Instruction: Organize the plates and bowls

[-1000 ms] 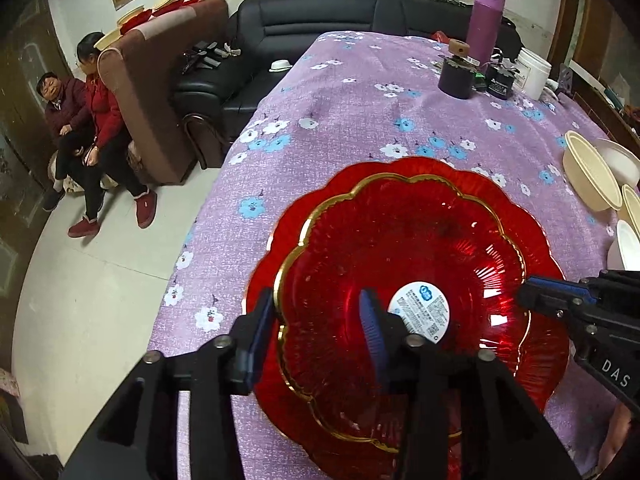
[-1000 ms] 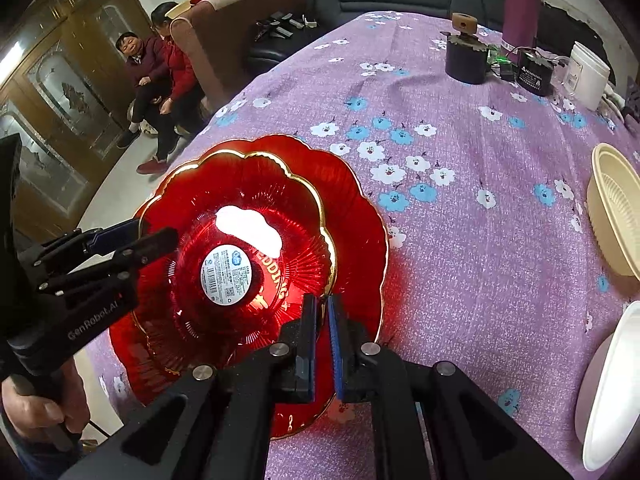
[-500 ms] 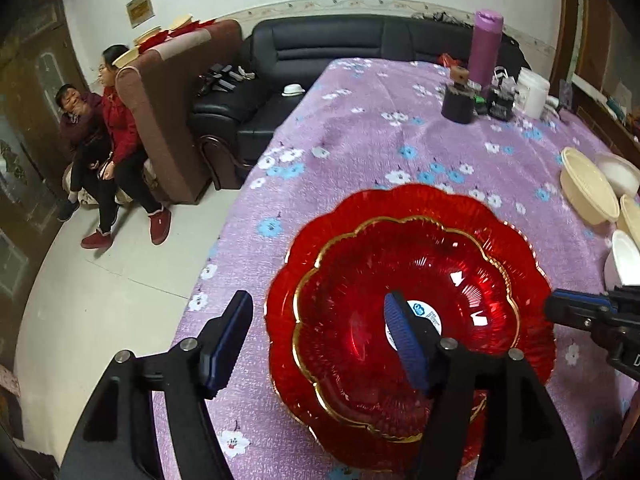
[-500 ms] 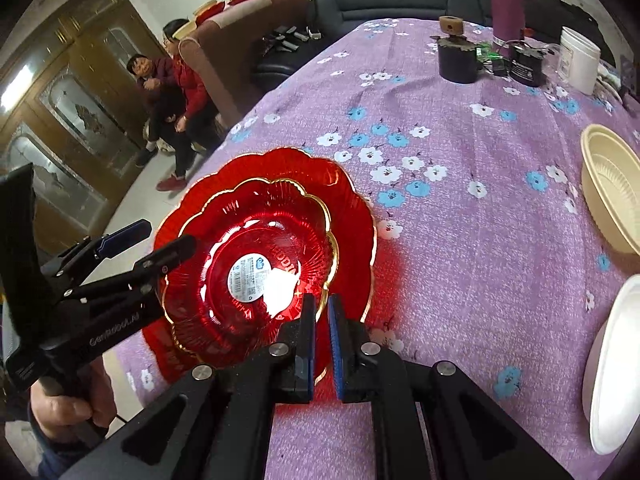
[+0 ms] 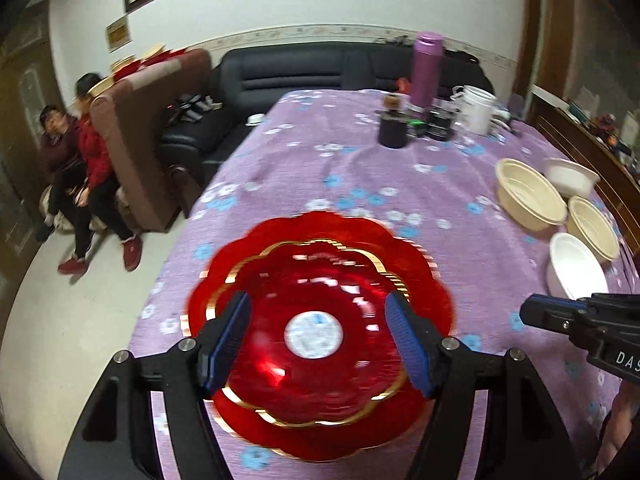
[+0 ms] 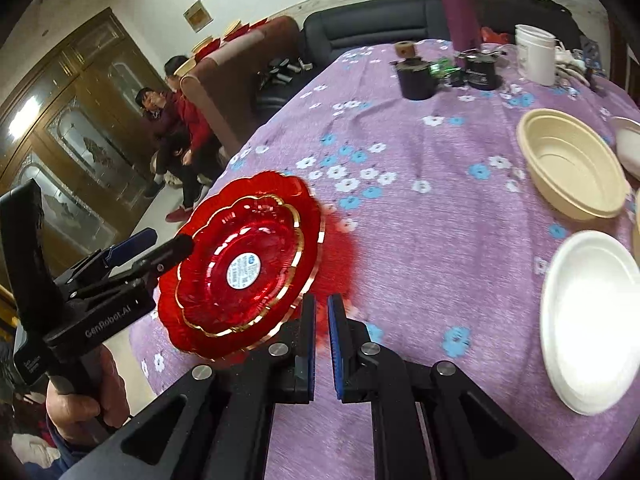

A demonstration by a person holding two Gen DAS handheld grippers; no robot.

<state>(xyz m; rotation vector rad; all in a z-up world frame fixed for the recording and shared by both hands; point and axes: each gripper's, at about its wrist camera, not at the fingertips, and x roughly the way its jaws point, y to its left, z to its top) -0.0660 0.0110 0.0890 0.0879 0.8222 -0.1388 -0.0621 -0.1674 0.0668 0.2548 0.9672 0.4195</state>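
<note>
Red glass catches the light where two scalloped plates sit nested, the smaller red plate (image 5: pixel 316 332) with its gold rim and round white sticker resting inside the larger red plate (image 5: pixel 320 436), near the front-left edge of the surface (image 5: pixel 312 168), which wears a purple cloth printed with blue and white flowers. The left tool (image 5: pixel 318 336) hovers over the stack with its blue-padded jaws spread wide, having just been opening, and nothing is gripped between them. The right tool (image 6: pixel 321 344) stands just beside the plates' right rim, its jaws nearly together with only a thin gap and nothing visible in it. A hand (image 6: pixel 86 396) grips the left tool's handle at the lower left of the right wrist view. Toward the right side of the surface a cream bowl (image 6: pixel 572 160) sits near a white bowl (image 6: pixel 592 320), well apart from the red stack. At the far end stand a purple flask (image 5: pixel 427 68), a dark jar (image 5: pixel 394 130) and a white cup (image 5: pixel 478 114). Two seated people (image 5: pixel 76 168) look on from beside a brown armchair (image 5: pixel 144 132) and a black sofa (image 5: pixel 304 80).
</note>
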